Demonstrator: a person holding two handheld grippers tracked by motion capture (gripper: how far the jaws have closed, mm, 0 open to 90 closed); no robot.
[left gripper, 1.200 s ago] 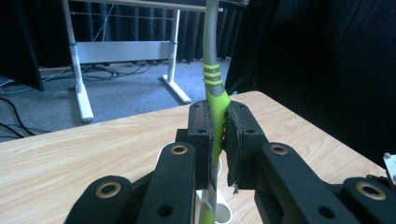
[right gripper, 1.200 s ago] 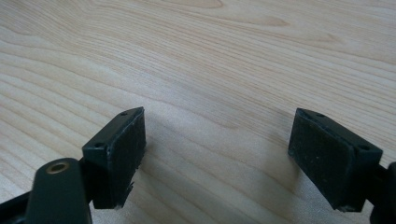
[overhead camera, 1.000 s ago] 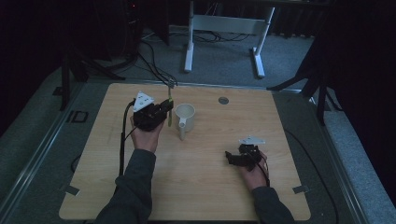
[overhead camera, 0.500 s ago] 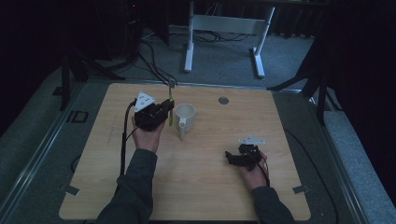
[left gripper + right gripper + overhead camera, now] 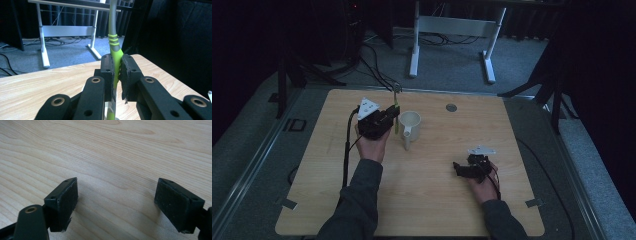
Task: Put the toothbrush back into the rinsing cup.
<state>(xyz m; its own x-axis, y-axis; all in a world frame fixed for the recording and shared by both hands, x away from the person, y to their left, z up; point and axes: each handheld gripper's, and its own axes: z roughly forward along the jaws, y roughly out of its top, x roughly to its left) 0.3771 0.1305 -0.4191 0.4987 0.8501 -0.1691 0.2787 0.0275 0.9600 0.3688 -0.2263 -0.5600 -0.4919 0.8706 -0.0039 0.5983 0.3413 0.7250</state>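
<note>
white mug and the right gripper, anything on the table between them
Nothing: in the high view, bare wood runs from the white mug to the right gripper.

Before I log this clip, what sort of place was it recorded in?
Probably a lab or studio set up for recording, not a home. A bare wooden table stands on grey carpet, with a white desk frame and loose cables on the floor behind it, and dark curtains all round.

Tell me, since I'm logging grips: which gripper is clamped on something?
The left gripper, shut on the green toothbrush; the right gripper stands open over bare table.
</note>
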